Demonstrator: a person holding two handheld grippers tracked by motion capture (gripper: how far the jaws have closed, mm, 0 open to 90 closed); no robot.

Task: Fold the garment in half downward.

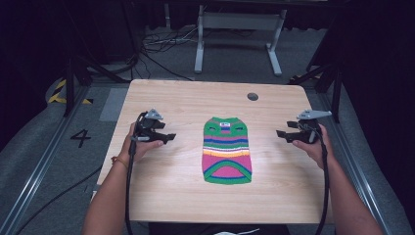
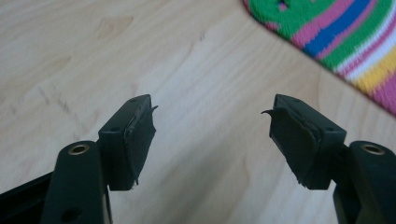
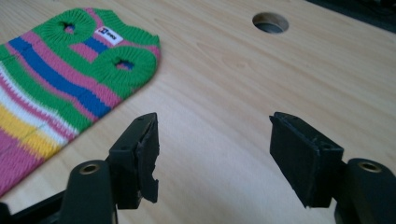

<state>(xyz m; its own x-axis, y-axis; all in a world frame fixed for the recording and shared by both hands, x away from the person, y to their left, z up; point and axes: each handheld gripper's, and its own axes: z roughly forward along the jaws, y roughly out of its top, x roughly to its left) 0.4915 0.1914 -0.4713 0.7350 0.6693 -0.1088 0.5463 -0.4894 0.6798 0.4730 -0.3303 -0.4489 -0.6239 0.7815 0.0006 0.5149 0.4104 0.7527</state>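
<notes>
Both my grippers wait either side of the striped knitted garment, nothing picked up yet.

The striped knitted garment (image 1: 226, 150) lies flat at the middle of the worktop (image 1: 161, 186), its neck end with the white label toward the far edge and its green hem toward the near edge. My left gripper (image 1: 165, 137) sits toward the left edge and my right gripper (image 1: 285, 132) toward the right edge, each well apart from the knit, jaws spread wide over bare wood and holding nothing. The cable hole (image 1: 252, 96) is near the far edge, out of the way. I judge this the approach step: next I should bring each pair of jaws in to a side edge of the garment, low enough to pinch one layer of knit.
</notes>
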